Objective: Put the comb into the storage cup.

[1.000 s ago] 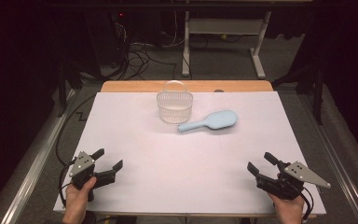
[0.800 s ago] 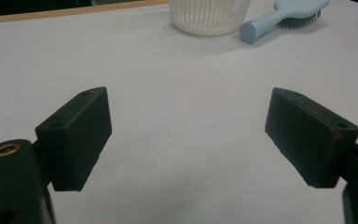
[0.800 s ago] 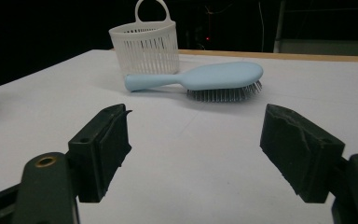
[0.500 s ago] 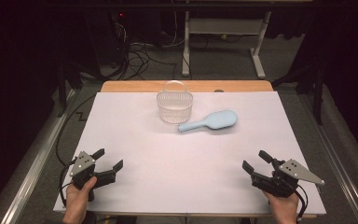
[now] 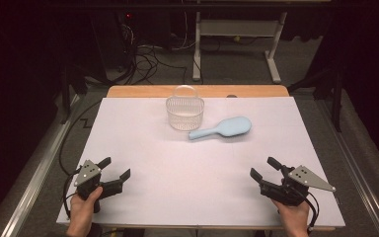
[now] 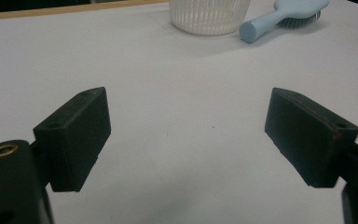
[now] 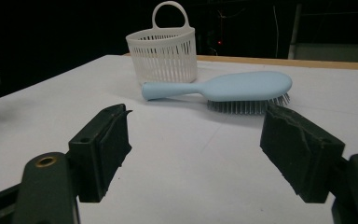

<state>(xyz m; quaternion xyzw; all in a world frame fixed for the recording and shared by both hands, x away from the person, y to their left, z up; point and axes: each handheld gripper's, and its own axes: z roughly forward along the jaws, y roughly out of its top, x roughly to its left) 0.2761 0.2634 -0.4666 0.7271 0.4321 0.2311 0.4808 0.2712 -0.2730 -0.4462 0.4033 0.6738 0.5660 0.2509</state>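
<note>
A light blue hairbrush point(image 5: 222, 129) point(image 7: 223, 89) point(image 6: 284, 16) lies bristles down on the white table point(image 5: 187, 168), its handle pointing at a white slatted basket point(image 5: 184, 112) point(image 7: 163, 51) point(image 6: 209, 16) that stands upright just behind it. My left gripper point(image 5: 115, 168) point(image 6: 186, 135) rests near the front left corner, open, nothing between its jaws. My right gripper point(image 5: 263, 167) point(image 7: 196, 149) sits near the front right, also open and empty, aimed toward the brush, which lies well ahead of it.
A wooden strip point(image 5: 197, 91) edges the table's far side. Beyond it the floor holds cables point(image 5: 148, 57) and a white metal stand point(image 5: 237, 34). Metal rails point(image 5: 360, 163) run along both table sides.
My right gripper has shifted a little left and toward the table's middle. The left gripper, brush and basket have not moved.
</note>
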